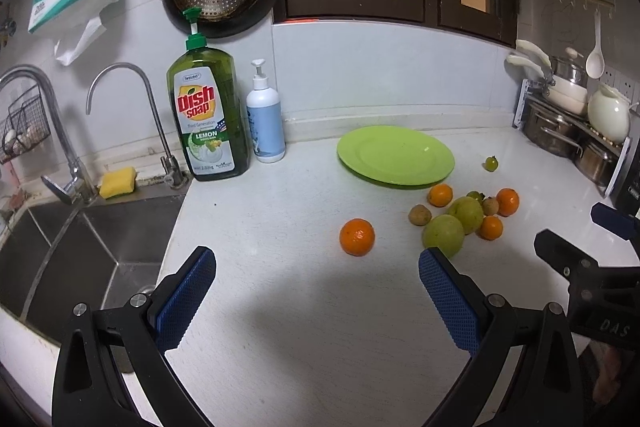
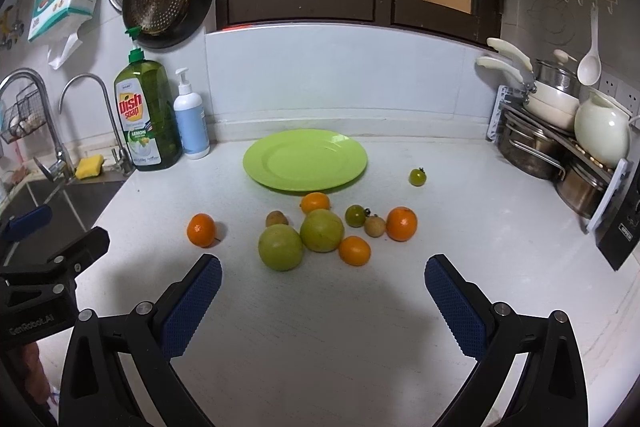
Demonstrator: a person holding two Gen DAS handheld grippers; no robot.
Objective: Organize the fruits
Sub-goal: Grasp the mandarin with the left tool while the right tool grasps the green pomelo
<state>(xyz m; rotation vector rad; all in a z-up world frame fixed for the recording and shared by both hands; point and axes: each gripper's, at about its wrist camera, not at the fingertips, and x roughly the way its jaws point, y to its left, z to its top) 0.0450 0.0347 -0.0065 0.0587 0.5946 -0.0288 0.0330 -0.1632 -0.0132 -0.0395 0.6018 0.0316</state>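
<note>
— Inspector: State of your tools?

— Operator: My left tool (image 1: pixel 316 259) is spread wide over the white bench (image 1: pixel 304 307) and grips nothing. My right tool (image 2: pixel 323 266) is equally wide, also holding nothing.

— Inspector: Location of the fruit?

— Operator: The green plate (image 2: pixel 305 159) sits bare near the back wall. One orange (image 2: pixel 201 229) lies alone to the left of the cluster. Two large green fruits (image 2: pixel 280 247) touch each other, with three more oranges (image 2: pixel 355 250), two small brown fruits (image 2: pixel 375 226) and a green tomato (image 2: pixel 355 215) close around them. Another green tomato (image 2: pixel 417 177) lies apart, right of the plate. Dish soap bottle (image 2: pixel 146 119) stands beside the sink (image 1: pixel 80 247).
</note>
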